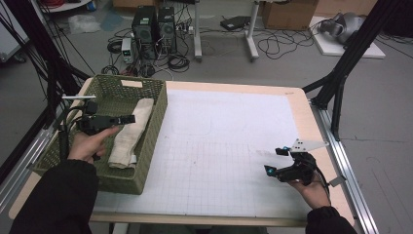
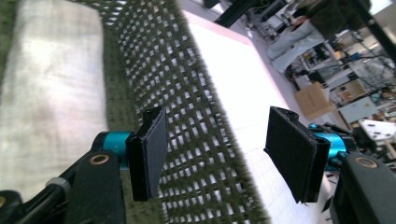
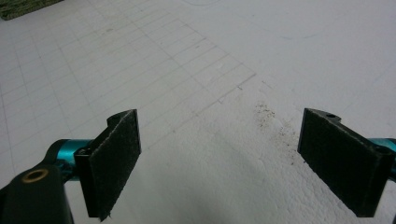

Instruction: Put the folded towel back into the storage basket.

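Note:
A green woven basket (image 1: 153,124) stands at the table's left side with a folded cream towel (image 1: 130,132) lying along its right half. My left gripper (image 1: 127,118) hovers inside the basket just above the towel, jaws open, nothing between them. In the left gripper view the towel (image 2: 51,88) lies to the left of the jaws, and the basket's mesh wall (image 2: 196,116) shows through the gap of the left gripper (image 2: 217,156). My right gripper (image 1: 273,161) rests low at the table's right front, open and empty. The right gripper (image 3: 236,163) is over bare white mat.
A white gridded mat (image 1: 219,146) covers the wooden table (image 1: 304,112). A black frame leg (image 1: 336,92) stands at the table's far right corner. Computers (image 1: 155,27), cables and boxes lie on the floor beyond the far edge.

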`<state>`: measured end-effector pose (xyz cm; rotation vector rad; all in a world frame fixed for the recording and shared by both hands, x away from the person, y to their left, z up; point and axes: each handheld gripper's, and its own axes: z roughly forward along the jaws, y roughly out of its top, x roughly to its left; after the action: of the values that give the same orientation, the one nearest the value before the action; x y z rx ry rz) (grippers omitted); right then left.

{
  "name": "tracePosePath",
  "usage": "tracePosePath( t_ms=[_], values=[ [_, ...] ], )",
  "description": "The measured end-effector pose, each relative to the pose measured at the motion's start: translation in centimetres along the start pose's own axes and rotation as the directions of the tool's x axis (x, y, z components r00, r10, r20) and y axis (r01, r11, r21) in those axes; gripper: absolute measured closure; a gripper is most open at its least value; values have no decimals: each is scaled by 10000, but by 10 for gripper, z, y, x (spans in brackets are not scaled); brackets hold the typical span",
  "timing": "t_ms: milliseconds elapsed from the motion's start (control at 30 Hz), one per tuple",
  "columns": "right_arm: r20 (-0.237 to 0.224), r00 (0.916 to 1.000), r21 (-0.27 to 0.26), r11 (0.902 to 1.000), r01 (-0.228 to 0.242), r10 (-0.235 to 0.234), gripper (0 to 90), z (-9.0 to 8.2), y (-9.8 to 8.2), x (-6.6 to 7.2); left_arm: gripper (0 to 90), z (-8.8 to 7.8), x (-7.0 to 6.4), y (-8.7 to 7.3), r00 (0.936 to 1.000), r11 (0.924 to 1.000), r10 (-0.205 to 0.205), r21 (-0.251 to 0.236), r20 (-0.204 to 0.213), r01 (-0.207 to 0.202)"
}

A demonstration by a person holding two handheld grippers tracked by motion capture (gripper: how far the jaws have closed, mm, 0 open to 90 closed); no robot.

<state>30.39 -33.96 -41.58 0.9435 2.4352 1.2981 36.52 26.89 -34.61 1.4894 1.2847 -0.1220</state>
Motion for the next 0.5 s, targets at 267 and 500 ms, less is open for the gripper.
tracePosePath(
  t_ms=[267,500],
  values=[
    [39,10000,-133,9999,3,-2,119,-3,2,0,387,1,-11,0,9980,9996,60,-284,626,-42],
    [39,10000,-210,9998,-5,6,119,-4,4,0,366,3,-19,-1,9971,9992,119,-393,746,-90]
  ],
)
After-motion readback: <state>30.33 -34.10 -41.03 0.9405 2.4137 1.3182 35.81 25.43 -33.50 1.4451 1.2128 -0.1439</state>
